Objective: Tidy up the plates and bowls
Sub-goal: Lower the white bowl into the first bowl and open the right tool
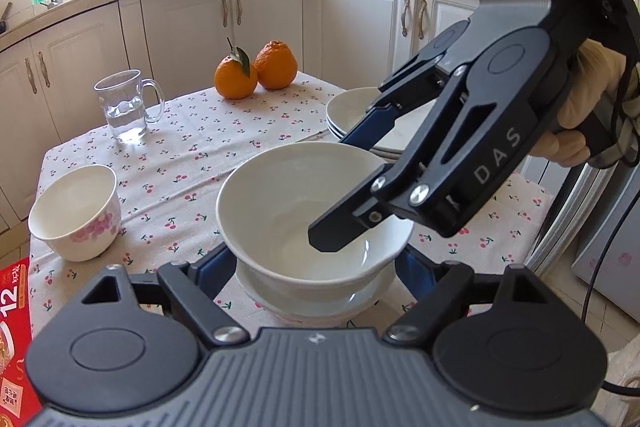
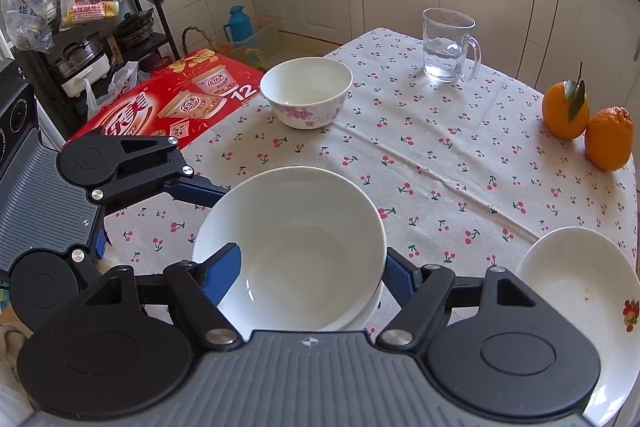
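A large white bowl [image 1: 304, 195] [image 2: 292, 239] sits nested on another white bowl [image 1: 320, 301] on the cherry-print tablecloth. My right gripper [image 1: 352, 187] [image 2: 310, 267] straddles the top bowl's rim, one finger inside the bowl and one outside, jaws wide apart. My left gripper [image 1: 316, 267] is open, its blue fingers on either side of the stacked bowls; it also shows in the right wrist view [image 2: 160, 215]. A small floral bowl [image 1: 76, 213] [image 2: 306, 97] stands apart at the table's edge. A stack of white plates [image 1: 360, 115] [image 2: 580, 287] lies near the right gripper.
A glass mug of water [image 1: 126, 105] [image 2: 448, 45] and two oranges [image 1: 256, 71] [image 2: 588, 121] stand on the table [image 2: 440, 163]. A red carton [image 2: 168, 99] sits beside the table. Kitchen cabinets [image 1: 260, 15] lie behind; a shelf rack [image 2: 80, 39] stands beyond the carton.
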The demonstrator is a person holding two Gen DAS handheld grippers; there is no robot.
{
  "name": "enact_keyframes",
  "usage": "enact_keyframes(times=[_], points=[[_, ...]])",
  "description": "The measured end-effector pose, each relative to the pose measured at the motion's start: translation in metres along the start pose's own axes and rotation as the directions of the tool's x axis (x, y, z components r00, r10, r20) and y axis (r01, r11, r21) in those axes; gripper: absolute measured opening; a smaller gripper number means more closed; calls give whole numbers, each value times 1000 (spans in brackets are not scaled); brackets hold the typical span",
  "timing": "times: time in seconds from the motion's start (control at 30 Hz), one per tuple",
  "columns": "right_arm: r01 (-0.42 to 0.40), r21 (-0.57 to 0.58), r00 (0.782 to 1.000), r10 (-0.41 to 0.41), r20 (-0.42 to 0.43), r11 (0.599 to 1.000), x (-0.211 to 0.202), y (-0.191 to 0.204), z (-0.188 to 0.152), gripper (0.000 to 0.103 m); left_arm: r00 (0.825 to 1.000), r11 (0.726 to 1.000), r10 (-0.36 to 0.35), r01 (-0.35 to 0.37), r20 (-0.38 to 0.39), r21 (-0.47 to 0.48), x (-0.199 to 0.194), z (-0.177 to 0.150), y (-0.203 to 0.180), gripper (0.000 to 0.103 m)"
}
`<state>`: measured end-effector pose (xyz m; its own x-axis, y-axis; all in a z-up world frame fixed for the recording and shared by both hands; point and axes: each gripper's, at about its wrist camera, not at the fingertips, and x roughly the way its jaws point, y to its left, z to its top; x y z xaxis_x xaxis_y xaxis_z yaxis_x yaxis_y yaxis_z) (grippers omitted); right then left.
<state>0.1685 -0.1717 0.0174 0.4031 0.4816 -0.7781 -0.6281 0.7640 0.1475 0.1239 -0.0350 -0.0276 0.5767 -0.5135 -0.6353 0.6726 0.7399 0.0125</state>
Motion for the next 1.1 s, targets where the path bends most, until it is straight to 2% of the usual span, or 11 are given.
enact_keyframes(times=[0.4, 0.93, 1.1], points=[[-10, 11, 1000, 10, -18, 1000, 11, -2, -6, 81, 1000, 1000, -7, 7, -23, -4, 3, -1, 4, 86], [17, -16, 999, -17, -29, 1000, 20, 1, -8, 82, 1000, 1000, -10, 10, -27, -1, 7, -3, 6, 87], [14, -19, 999, -15, -30, 1000, 21, 3, -8, 87, 999, 999, -24, 23, -34, -22, 7, -4, 9, 89]])
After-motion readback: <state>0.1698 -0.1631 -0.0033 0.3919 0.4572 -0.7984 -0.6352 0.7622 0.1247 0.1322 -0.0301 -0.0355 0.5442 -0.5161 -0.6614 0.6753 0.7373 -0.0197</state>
